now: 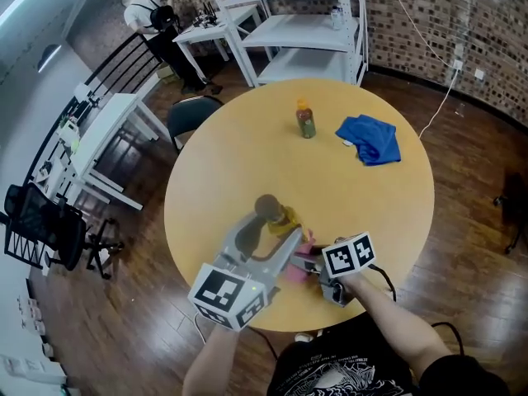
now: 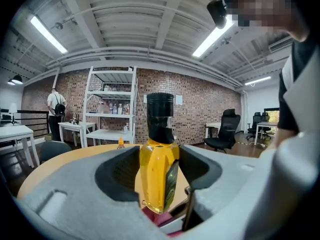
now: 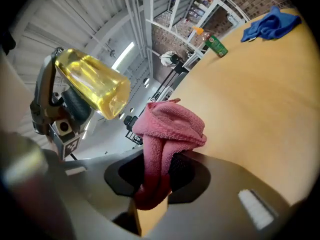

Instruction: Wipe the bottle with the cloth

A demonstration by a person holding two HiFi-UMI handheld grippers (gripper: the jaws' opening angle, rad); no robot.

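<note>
My left gripper (image 2: 159,176) is shut on a bottle of yellow liquid (image 2: 157,171) with a black cap, held upright above the near edge of the round table (image 1: 247,163). In the head view the bottle (image 1: 279,219) shows between the left gripper's (image 1: 285,231) grey jaws. My right gripper (image 3: 159,176) is shut on a folded pink cloth (image 3: 167,134), just below and beside the bottle's base (image 3: 92,84). The head view has the pink cloth (image 1: 299,258) tucked between the two grippers, with the right gripper (image 1: 312,264) under its marker cube.
A small green bottle with an orange cap (image 1: 306,120) and a crumpled blue cloth (image 1: 370,138) lie on the table's far side. White shelving (image 1: 297,23), white desks, black chairs and a person (image 1: 157,15) stand beyond the table.
</note>
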